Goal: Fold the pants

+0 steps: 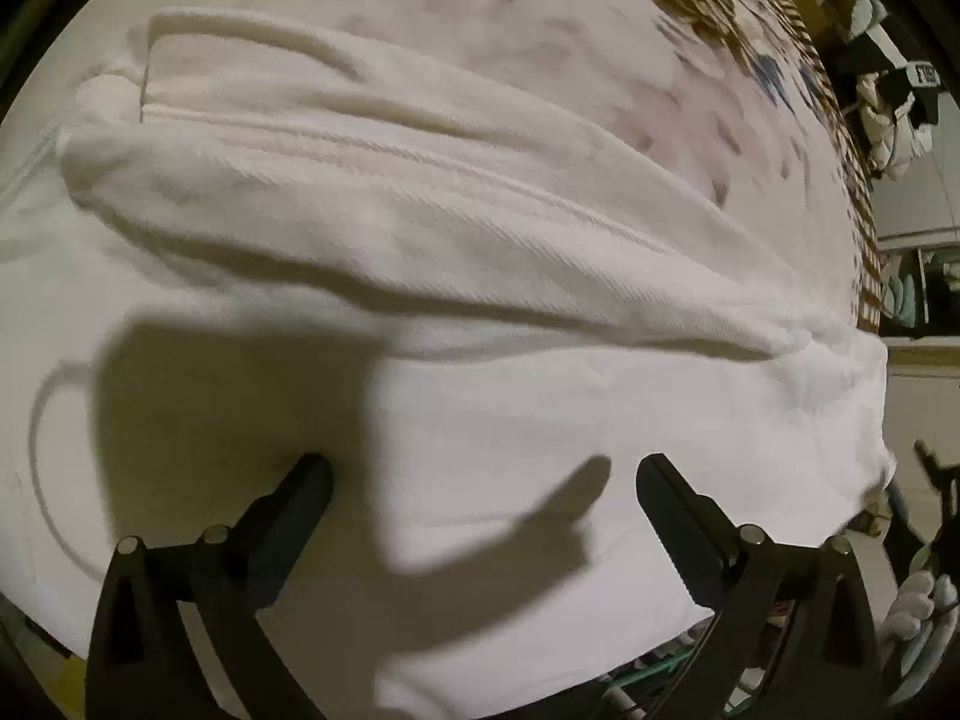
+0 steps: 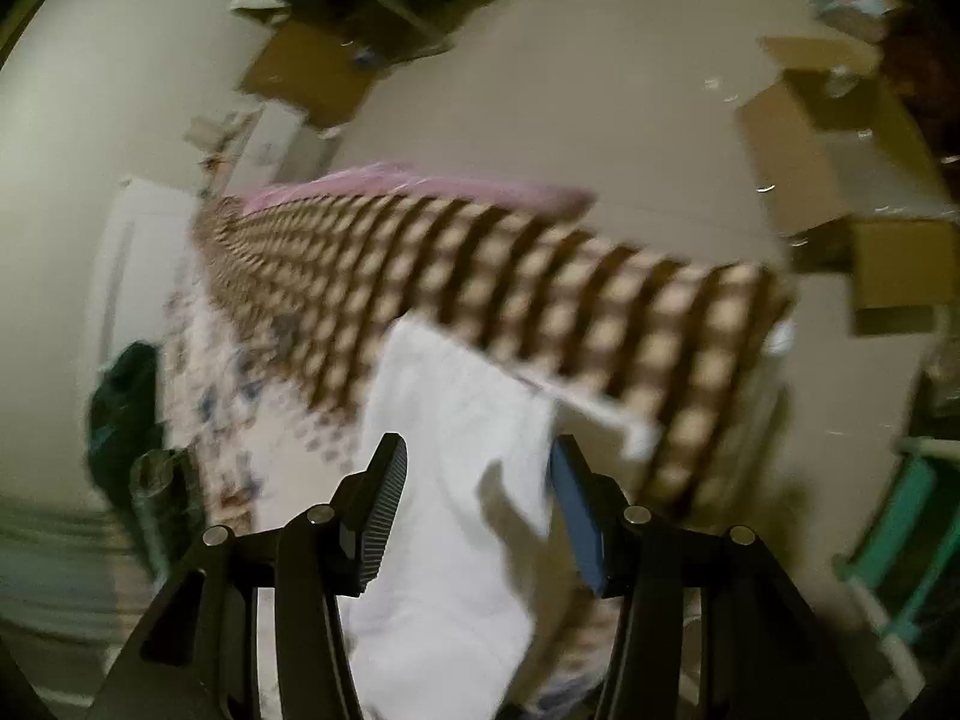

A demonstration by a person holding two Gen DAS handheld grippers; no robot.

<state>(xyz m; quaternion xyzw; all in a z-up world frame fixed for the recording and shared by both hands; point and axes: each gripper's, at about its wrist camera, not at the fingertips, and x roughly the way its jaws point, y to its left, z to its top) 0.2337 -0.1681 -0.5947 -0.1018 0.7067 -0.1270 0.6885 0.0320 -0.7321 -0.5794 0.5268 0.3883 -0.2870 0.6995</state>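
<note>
Pants [image 1: 420, 228] are white twill-weave cotton, lying across a patterned bedspread [image 1: 690, 60] on what looks like a bed, with one layer already lapped over another and a raised seam [image 1: 456, 171] running along the upper layer. Judgement: light, soft, fully limp, no stiffness to carry a fold on its own, so any lifted edge will sag and drag the layer under it. Weave looks grippy enough for ribbed pads; slip risk low, bunching risk high. Left gripper [image 1: 483, 480] hovers over the lower layer near the near edge of the bed, jaws spread wide, nothing between them; its shadow falls on the cloth just below. Right gripper [image 2: 477, 468] view is motion-blurred: jaws stand wide apart with white fabric [image 2: 456, 420] showing in the gap near the bed's corner, where a brown checked blanket [image 2: 540, 300] hangs over the side. Can't tell if the fabric touches either pad or just lies beneath, but nothing looks clamped. Best hold, in my read: pinch at thick spots, the seam or a hem edge, both layers together, one gripper at each end of the fold line so the span stays taut. Mid-panel grabs would only tent a single layer. Floor beyond has cardboard boxes [image 2: 840, 192], not relevant.
</note>
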